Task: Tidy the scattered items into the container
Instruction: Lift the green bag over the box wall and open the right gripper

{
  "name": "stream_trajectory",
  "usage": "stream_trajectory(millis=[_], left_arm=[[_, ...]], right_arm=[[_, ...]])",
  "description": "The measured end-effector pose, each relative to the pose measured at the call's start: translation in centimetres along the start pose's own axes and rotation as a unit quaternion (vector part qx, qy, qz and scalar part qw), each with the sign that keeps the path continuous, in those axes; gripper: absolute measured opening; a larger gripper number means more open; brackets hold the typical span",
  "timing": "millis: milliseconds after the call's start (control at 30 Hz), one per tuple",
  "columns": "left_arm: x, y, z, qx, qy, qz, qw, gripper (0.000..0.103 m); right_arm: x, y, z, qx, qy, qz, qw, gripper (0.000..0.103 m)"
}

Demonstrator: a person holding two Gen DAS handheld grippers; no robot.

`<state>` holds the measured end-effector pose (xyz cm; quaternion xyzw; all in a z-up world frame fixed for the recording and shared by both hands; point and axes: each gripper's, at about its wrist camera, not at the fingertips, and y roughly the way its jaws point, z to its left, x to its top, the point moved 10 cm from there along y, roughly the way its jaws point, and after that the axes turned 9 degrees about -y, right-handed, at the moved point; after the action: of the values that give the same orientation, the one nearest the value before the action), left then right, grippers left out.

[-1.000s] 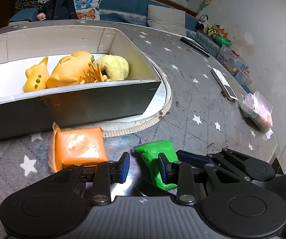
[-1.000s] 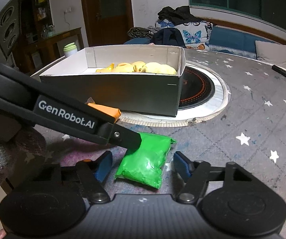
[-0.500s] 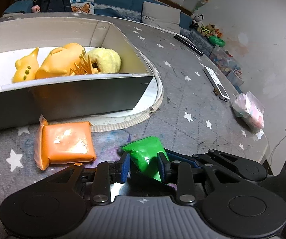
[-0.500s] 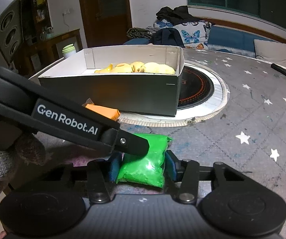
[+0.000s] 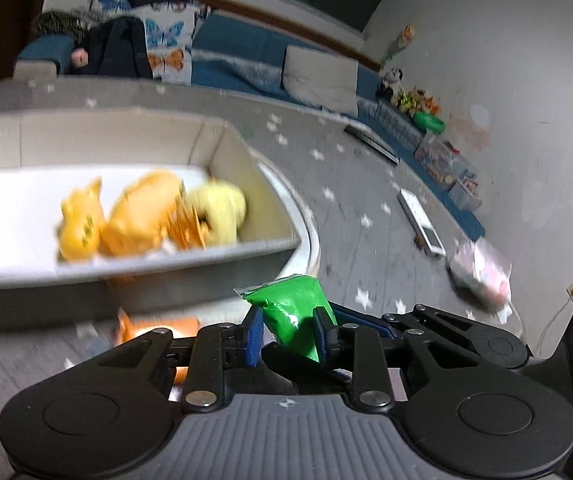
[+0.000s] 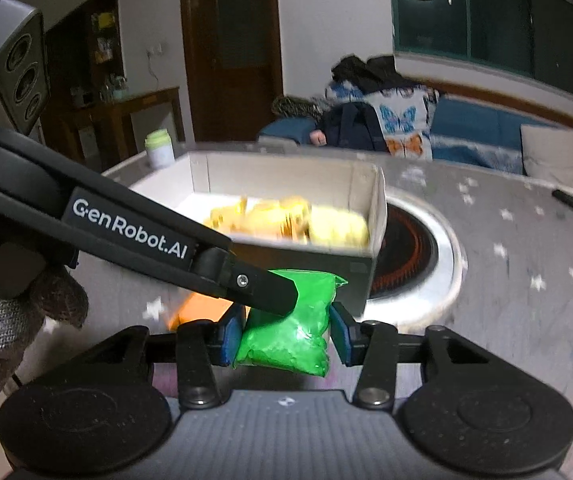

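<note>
Both grippers hold one green packet [image 5: 294, 316] [image 6: 290, 332], lifted off the table. My left gripper [image 5: 288, 338] is shut on one end of it. My right gripper [image 6: 286, 338] is shut on its sides, with the left gripper's finger [image 6: 262, 284] across the packet's top. The grey cardboard box [image 5: 222, 256] [image 6: 378, 200] stands just beyond, holding yellow and orange soft toys [image 5: 146, 216] [image 6: 286, 220]. An orange packet [image 5: 158, 328] [image 6: 198, 308] lies on the table in front of the box, partly hidden by the grippers.
A round hotplate ring [image 6: 426, 256] is set in the star-patterned table beside the box. A white device [image 5: 422, 224] and a pink bag [image 5: 482, 276] lie at the table's right edge. A green-lidded jar [image 6: 160, 148] stands behind the box. A sofa lies beyond.
Both grippers closed on the green packet and raised it off the table toward the box. The orange packet stayed on the table. The views are blurred by motion.
</note>
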<state>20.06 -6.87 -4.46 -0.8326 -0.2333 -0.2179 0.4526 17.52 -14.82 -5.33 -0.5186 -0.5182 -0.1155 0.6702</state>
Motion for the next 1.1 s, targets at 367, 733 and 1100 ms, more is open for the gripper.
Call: stream_trajectory(millis=[367, 733, 1100], left_arm=[[6.6, -0.4, 1.6, 0.032, -0.004, -0.065, 0.9974, 0.028], [9.1, 2.7, 5.7, 0.054, -0.039, -0.061, 0.9959, 0.028], [8.5, 2.5, 6.3, 0.046, -0.049, -0.061, 0.9959, 0.030]], right_arm=[[6.7, 3.7, -0.5, -0.006, -0.032, -0.041, 0.999, 0.045], [8.5, 9.4, -0.9, 0.011, -0.024, -0.035, 0.999, 0.043], [6.9, 9.3, -0.9, 0.007, -0.035, -0.030, 0.999, 0.044]])
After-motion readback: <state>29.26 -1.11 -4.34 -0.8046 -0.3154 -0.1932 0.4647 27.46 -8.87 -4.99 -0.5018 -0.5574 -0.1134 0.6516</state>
